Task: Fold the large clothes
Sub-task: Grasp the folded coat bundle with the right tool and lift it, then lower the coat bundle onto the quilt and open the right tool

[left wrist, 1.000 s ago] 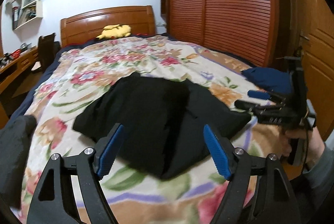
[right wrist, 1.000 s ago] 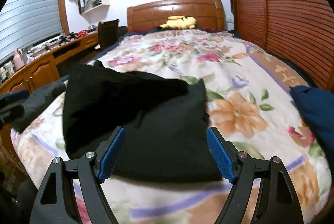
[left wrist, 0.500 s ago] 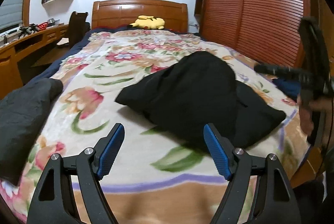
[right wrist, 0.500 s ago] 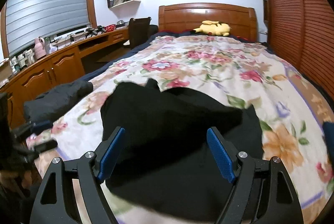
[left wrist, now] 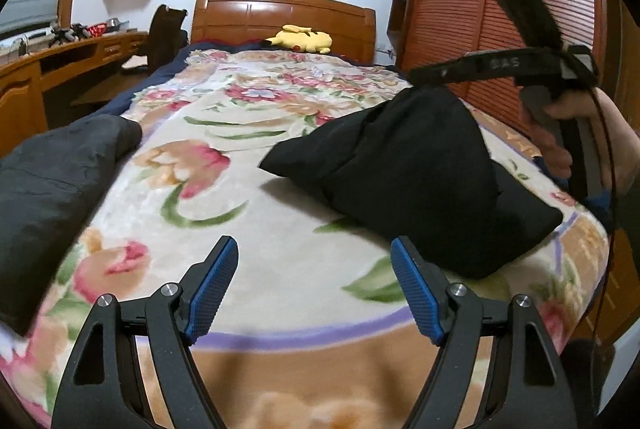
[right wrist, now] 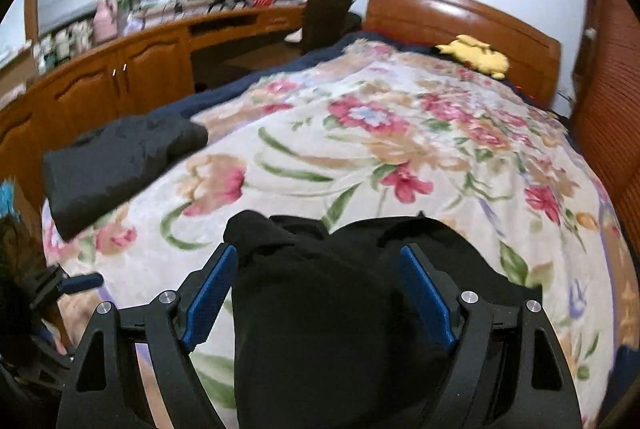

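A black garment point(left wrist: 420, 169) lies on the floral blanket point(left wrist: 248, 133) near the foot of the bed, pulled up into a peak. A person's hand point(left wrist: 560, 133) holds my right gripper point(right wrist: 320, 293) just over that peak; its fingers point(left wrist: 460, 67) show in the left wrist view. Its jaws stand wide and are opening, with black cloth point(right wrist: 320, 329) bunched between them and not pinched by the pads. My left gripper point(left wrist: 312, 289) is open over bare blanket, left of the garment, with nothing between its fingers.
A folded dark grey garment point(left wrist: 52, 181) lies at the bed's left edge. A blue one point(left wrist: 600, 201) peeks out at the right edge. A yellow plush toy point(left wrist: 300, 39) sits by the headboard. A wooden desk point(right wrist: 120, 69) runs along the left, a slatted wardrobe point(left wrist: 500, 9) along the right.
The black garment was drawn from flat into a peak as the right gripper swung left and rose over it. The left gripper slid left and lower, off the garment onto bare blanket.
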Demonstrator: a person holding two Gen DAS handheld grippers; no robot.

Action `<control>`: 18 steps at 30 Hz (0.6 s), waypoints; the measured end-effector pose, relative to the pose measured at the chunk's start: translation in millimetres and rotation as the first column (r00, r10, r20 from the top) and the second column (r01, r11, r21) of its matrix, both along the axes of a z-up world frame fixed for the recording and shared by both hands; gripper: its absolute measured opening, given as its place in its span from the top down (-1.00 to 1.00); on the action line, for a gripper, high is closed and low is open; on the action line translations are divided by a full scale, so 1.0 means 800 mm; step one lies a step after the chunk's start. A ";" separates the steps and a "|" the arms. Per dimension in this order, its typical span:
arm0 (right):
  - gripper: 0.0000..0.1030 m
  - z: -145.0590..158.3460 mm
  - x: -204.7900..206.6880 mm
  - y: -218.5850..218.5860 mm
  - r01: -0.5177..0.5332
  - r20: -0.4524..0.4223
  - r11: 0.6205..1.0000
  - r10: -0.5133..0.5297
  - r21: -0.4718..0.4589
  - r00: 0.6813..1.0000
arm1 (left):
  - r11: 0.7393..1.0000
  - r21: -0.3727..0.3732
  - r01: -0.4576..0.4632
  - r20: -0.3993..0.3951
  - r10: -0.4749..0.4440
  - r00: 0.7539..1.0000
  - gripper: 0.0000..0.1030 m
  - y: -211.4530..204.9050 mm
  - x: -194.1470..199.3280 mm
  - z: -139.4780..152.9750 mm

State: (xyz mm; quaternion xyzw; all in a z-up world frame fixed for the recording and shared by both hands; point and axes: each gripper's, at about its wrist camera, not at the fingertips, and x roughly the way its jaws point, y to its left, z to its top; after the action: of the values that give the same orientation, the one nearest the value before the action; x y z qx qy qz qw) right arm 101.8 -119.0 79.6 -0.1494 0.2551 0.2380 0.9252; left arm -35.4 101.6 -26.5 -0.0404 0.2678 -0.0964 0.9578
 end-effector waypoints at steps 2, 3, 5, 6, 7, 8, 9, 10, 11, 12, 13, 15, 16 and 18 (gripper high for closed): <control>-0.64 -0.009 0.015 0.010 -0.001 -0.023 0.999 -0.001 -0.052 1.000 | 1.000 0.015 -0.006 0.001 0.006 1.000 -0.54 0.003 0.000 -0.002; -0.64 -0.014 0.024 0.013 -0.001 -0.036 0.997 -0.002 -0.077 0.999 | 1.000 0.020 -0.006 0.003 0.006 1.000 -0.54 0.004 0.001 -0.003; -0.61 -0.024 0.038 0.017 -0.010 -0.083 0.993 0.000 -0.118 0.997 | 1.000 0.018 0.002 0.007 -0.002 1.000 -0.54 0.006 0.000 -0.005; -0.43 -0.025 0.048 0.023 -0.024 -0.111 0.991 0.009 -0.128 0.994 | 1.000 0.015 0.005 0.007 -0.005 1.000 -0.54 0.007 0.000 -0.006; -0.13 -0.030 0.053 0.023 -0.042 -0.140 0.989 0.022 -0.144 0.990 | 1.000 0.010 0.011 0.006 -0.011 1.000 -0.54 0.008 0.000 -0.007; 0.05 -0.031 0.057 0.025 -0.049 -0.147 0.984 0.025 -0.169 0.989 | 1.000 0.010 0.014 0.004 -0.014 1.000 -0.54 0.008 0.000 -0.007; 0.44 -0.033 0.060 0.028 -0.056 -0.149 0.979 0.027 -0.194 0.989 | 1.000 0.012 0.017 0.001 -0.017 1.000 -0.54 0.008 0.001 -0.008; 0.72 -0.033 0.062 0.030 -0.063 -0.149 0.975 0.031 -0.214 0.988 | 1.000 0.016 0.019 -0.001 -0.019 1.000 -0.54 0.007 0.002 -0.009; 0.74 -0.033 0.059 0.028 -0.067 -0.133 0.972 0.037 -0.226 0.990 | 1.000 0.021 0.021 -0.002 -0.021 1.000 -0.54 0.006 0.003 -0.009; 0.79 -0.028 0.055 0.033 -0.064 -0.114 0.971 0.038 -0.231 0.993 | 1.000 0.023 0.022 -0.003 -0.022 1.000 -0.54 0.006 0.003 -0.009; 0.83 -0.025 0.050 0.032 -0.057 -0.093 0.972 0.036 -0.228 0.995 | 0.999 0.022 0.023 -0.002 -0.023 1.000 -0.54 0.005 0.003 -0.009; 0.85 -0.013 0.035 0.022 -0.028 -0.030 0.981 0.022 -0.194 0.999 | 0.999 0.018 0.028 -0.002 -0.028 1.000 -0.54 0.003 0.003 -0.008; 0.86 -0.009 0.023 0.014 -0.019 0.000 0.984 0.019 -0.178 1.000 | 0.999 0.017 0.029 -0.001 -0.029 1.000 -0.54 0.002 0.003 -0.007; 0.87 0.004 0.002 -0.009 0.021 0.069 0.990 -0.011 -0.142 0.998 | 0.999 0.011 0.036 0.001 -0.036 0.999 -0.54 -0.004 0.003 -0.005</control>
State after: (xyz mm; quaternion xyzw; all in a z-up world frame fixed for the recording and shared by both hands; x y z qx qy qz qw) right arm 103.1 -125.8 83.2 -0.2210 0.2409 0.2064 0.9222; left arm -32.9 98.5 -30.7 -0.0304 0.2682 -0.1124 0.9563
